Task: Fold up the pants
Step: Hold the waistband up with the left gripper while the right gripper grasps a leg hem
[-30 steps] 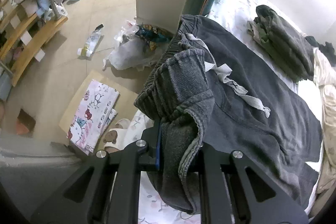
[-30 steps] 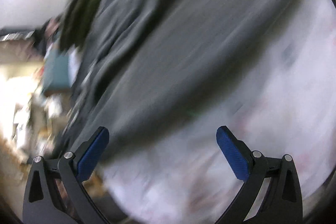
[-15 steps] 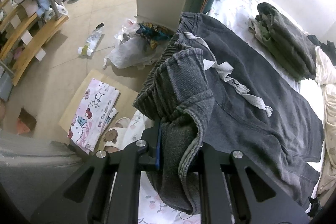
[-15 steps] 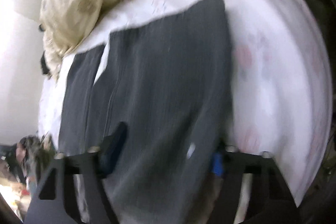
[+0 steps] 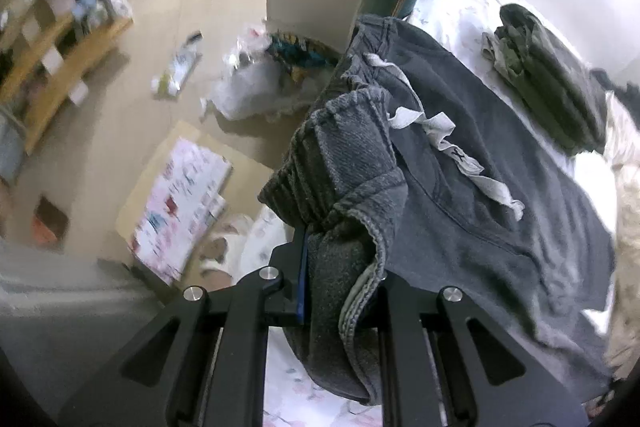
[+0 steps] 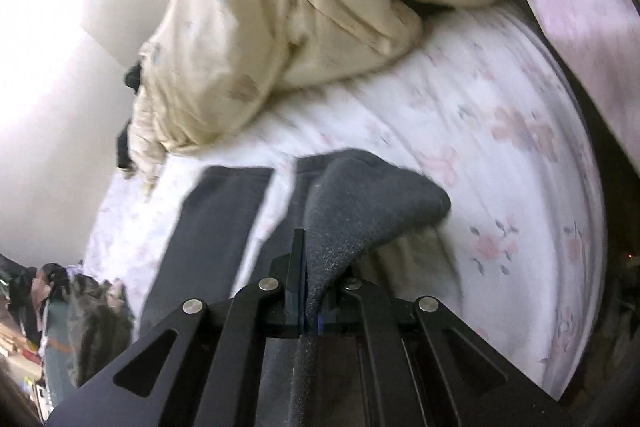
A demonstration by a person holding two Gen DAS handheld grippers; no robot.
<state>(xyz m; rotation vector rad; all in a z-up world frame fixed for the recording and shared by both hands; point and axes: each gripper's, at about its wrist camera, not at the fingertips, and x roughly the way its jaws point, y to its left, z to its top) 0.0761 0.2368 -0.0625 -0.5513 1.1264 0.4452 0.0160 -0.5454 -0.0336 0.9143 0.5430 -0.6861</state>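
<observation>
We hold one pair of dark grey fleece pants [image 5: 500,163]: left gripper [image 5: 340,291] clamps waistband, right gripper [image 6: 316,307] clamps hem; both pinch points hidden by cloth.

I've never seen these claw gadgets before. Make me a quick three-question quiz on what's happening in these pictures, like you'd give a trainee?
1. True or false: the left claw is shut on the waistband end of the grey pants.
2. Multiple choice: the right claw grips A) the cream quilt, B) a leg end of the grey pants, C) nothing.
3. Fill in: the white drawstring lies on top of the ____.

Key: 1 true; 2 B; 3 grey pants.
</observation>
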